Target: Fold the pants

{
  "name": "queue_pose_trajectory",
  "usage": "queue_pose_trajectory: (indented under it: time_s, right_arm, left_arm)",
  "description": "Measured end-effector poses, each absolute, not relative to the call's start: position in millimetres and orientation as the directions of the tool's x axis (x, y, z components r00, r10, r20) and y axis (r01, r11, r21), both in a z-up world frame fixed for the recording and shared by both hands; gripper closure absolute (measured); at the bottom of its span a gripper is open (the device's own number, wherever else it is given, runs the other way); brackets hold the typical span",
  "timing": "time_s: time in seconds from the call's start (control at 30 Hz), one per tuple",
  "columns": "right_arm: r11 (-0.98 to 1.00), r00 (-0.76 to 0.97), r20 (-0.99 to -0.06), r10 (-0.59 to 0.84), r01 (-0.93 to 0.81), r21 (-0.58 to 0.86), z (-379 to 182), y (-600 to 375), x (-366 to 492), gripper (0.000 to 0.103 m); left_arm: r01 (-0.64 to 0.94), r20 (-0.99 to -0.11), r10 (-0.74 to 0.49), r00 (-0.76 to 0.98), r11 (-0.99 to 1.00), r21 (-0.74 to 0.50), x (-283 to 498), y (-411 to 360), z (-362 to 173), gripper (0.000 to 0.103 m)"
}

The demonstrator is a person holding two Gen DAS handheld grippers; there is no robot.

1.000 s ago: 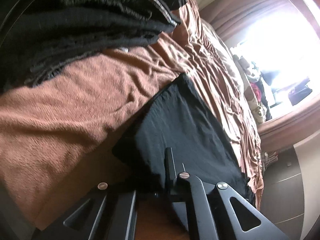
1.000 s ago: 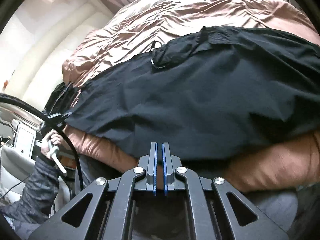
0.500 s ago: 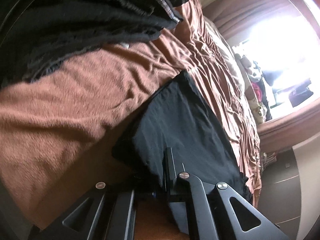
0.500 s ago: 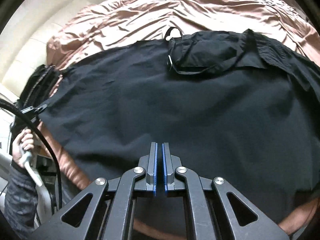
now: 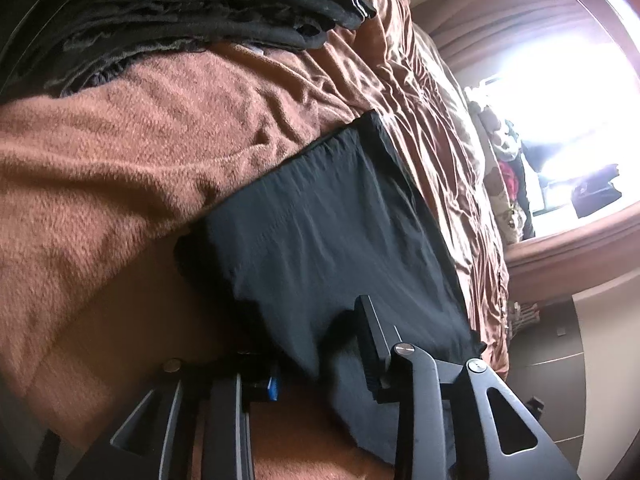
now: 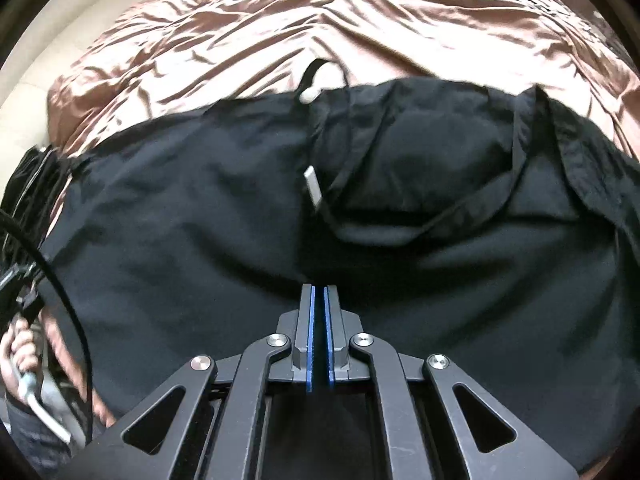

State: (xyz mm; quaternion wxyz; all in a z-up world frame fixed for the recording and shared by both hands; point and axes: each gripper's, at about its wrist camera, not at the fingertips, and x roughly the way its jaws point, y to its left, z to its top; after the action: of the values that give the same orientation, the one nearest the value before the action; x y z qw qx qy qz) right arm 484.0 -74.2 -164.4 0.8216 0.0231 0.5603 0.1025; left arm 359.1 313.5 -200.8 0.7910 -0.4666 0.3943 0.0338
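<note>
The black thin-cloth pants (image 6: 400,240) lie spread flat on a bed with a shiny brown wrinkled cover (image 6: 320,20). One end of the pants (image 5: 340,220) rests on a fuzzy brown blanket (image 5: 120,140). The left gripper (image 5: 320,360) is opening its jaws, and the edge of the pants hangs between them. The right gripper (image 6: 319,320) hangs over the middle of the pants with its jaws pressed together and nothing in them. A pile of dark folded clothes (image 5: 180,20) sits on the blanket, well apart from the pants.
</note>
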Motion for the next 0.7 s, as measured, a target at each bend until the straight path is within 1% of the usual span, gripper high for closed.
queue_pose_trajectory:
  time_s: [0.37,0.43,0.47,0.5,0.57,0.7]
  right_arm:
    - [0.984,0.376,-0.910,0.176,-0.100,0.149,-165.4,-75.8,510.4,0.102]
    - [0.985,0.380,-0.909,0.171,-0.100,0.143,-165.3,-76.1,513.0,0.102]
    - [0.985,0.381,-0.909,0.168,-0.097,0.142,-165.5,-76.0,513.3,0.103]
    - [0.985,0.383,-0.908,0.169,-0.095,0.143,-165.7,-76.5,514.4,0.103]
    - [0.985,0.385,-0.907,0.169,-0.091,0.145,-165.4,-77.6,515.2,0.103]
    - [0.982,0.374,-0.909,0.185,-0.100,0.159,-162.7,-79.4,514.0,0.103]
  left_arm:
    - [-0.407,-0.648,-0.283,0.707,0.587,-0.700,363.5,314.9,-202.1,0.070]
    - [-0.411,-0.653,-0.272,0.707,0.594,-0.692,365.5,316.9,-201.9,0.075]
    - [-0.421,-0.660,-0.260,0.704,0.597,-0.683,366.1,318.5,-202.0,0.085]
    - [-0.430,-0.666,-0.252,0.702,0.596,-0.678,366.7,321.0,-202.3,0.092]
    - [-0.426,-0.653,-0.261,0.711,0.578,-0.696,366.9,327.2,-201.4,0.097]
    - [-0.381,-0.610,-0.271,0.744,0.578,-0.722,368.6,330.8,-185.9,0.100]
